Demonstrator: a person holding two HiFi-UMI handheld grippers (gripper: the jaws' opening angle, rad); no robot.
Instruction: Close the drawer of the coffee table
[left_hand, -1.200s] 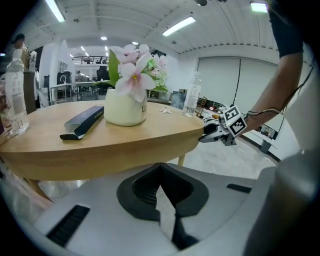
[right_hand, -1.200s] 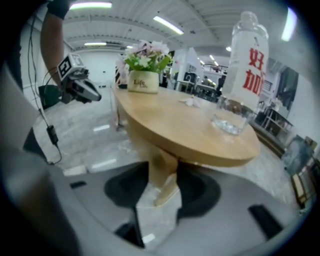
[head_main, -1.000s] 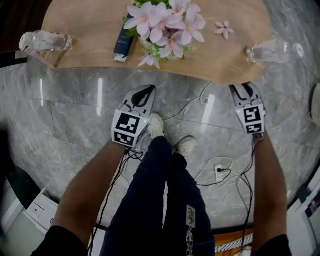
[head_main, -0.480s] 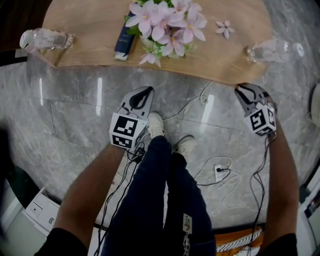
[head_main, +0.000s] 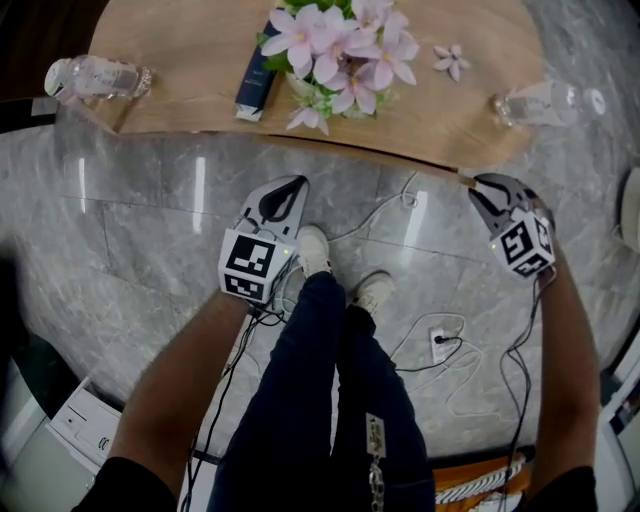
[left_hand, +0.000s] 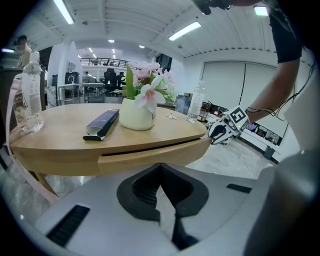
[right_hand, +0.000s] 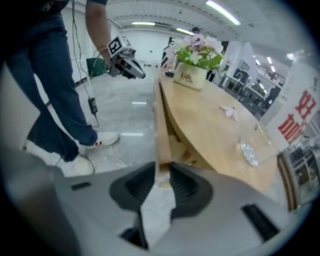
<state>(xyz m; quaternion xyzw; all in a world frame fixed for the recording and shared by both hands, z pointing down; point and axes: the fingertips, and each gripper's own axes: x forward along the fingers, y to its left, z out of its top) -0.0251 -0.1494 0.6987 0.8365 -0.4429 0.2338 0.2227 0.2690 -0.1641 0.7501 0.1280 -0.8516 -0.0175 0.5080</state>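
Grey marble floor (head_main: 130, 230), wooden coffee table (head_main: 180, 100)

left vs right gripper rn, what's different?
Jaws: left gripper shut on nothing; right gripper on the end of the drawer front, opening slightly. Place: left gripper over the floor, short of the coffee table; right gripper at its edge. Both point down toward the table.

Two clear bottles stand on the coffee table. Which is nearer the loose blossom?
The right-end bottle, beside the loose blossom; the left-end bottle stands beyond the flowers.
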